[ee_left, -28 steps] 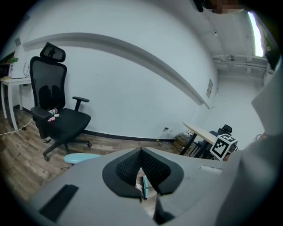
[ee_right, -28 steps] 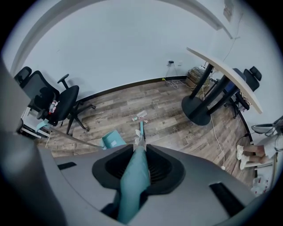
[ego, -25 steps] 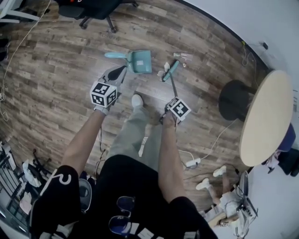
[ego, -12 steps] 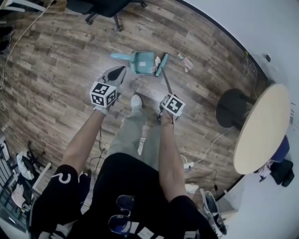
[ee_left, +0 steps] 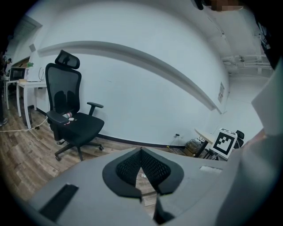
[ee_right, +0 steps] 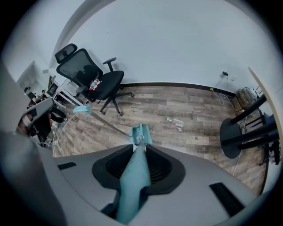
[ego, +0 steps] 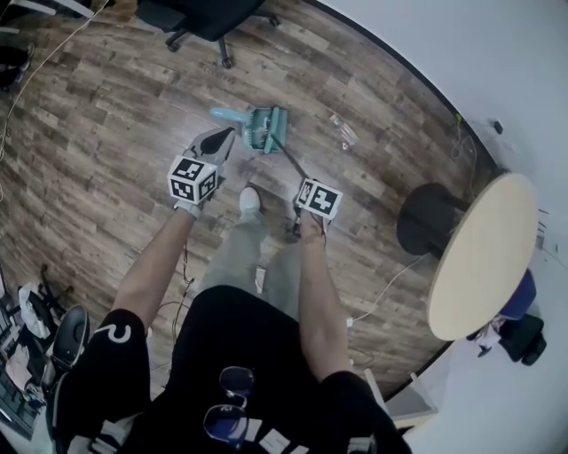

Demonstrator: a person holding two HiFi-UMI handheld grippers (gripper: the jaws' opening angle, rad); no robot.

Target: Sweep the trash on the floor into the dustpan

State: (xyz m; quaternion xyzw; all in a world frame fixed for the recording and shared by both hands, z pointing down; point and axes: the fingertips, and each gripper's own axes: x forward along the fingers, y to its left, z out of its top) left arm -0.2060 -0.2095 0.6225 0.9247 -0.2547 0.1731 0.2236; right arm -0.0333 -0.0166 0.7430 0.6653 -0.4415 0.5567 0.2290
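Note:
A teal dustpan (ego: 258, 128) stands on the wooden floor, and its long pole ends in a teal grip (ego: 226, 115). The teal broom head (ego: 280, 129) is pressed against the pan's mouth. Small pale scraps show inside the pan. My right gripper (ego: 304, 183) is shut on the broom handle (ee_right: 132, 176), which runs down to the broom head (ee_right: 141, 132). My left gripper (ego: 226, 136) hovers just left of the dustpan grip, shut (ee_left: 141, 152) with nothing between its jaws. A clear plastic scrap (ego: 342, 130) lies to the right of the pan, also seen as the clear scrap (ee_right: 176, 121).
A black office chair (ego: 200, 13) stands beyond the dustpan. A round table (ego: 479, 248) on a black base (ego: 426, 217) is at the right by the white wall. Cables (ego: 382, 288) trail on the floor behind. The person's shoe (ego: 250, 199) is between the grippers.
The right gripper has swung the broom head left across the floor to the dustpan's mouth, pushing the white scraps along. The left gripper has barely moved.

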